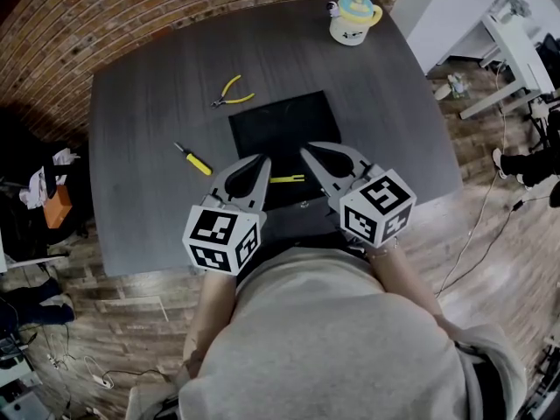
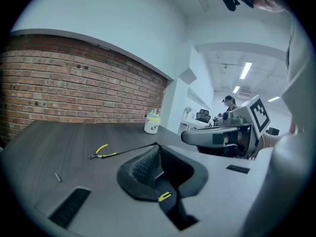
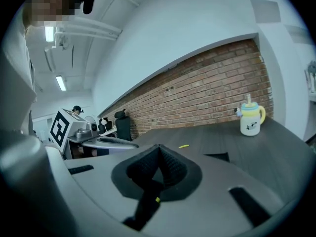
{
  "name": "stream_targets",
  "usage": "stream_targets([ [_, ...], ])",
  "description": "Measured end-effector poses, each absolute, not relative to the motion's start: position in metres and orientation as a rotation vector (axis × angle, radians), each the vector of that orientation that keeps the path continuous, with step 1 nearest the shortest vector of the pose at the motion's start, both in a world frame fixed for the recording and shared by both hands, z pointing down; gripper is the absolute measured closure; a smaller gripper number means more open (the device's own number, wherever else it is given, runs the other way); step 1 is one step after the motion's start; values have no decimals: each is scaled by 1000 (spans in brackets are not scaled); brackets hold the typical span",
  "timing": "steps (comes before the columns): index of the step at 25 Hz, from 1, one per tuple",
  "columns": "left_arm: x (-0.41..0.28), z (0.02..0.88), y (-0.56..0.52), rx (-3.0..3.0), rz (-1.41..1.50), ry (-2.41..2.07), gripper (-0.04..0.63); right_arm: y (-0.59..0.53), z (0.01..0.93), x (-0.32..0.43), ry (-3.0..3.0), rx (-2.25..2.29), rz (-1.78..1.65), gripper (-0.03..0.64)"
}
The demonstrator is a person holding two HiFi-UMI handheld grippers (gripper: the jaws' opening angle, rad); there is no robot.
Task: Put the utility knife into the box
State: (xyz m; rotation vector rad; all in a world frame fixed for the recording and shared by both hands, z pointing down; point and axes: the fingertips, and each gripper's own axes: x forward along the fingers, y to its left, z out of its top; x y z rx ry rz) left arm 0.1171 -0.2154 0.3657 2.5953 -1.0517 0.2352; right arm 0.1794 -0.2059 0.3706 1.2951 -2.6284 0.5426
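A black box (image 1: 284,129) lies open and flat in the middle of the dark table (image 1: 149,103). A slim yellow tool (image 1: 287,179), probably the utility knife, rests at the box's near edge, between the two grippers. Just left of it my left gripper (image 1: 260,160) is shut, with nothing in it. My right gripper (image 1: 306,151) sits just right of it, also shut and empty. In the left gripper view the jaws meet at the tip of the left gripper (image 2: 157,145). The right gripper (image 3: 158,147) shows the same in the right gripper view.
Yellow pliers (image 1: 232,92) (image 2: 101,152) lie behind the box to the left. A yellow-handled tool with a dark tip (image 1: 192,158) lies left of the box. A lidded cup (image 1: 353,17) (image 2: 152,124) (image 3: 251,120) stands at the far right corner. A brick wall runs behind the table.
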Motion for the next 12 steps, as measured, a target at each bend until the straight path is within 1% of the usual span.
stream_targets([
  [12,112,375,-217,2559,217,-1045,568,-208,387,182,-2573,1284,616,612],
])
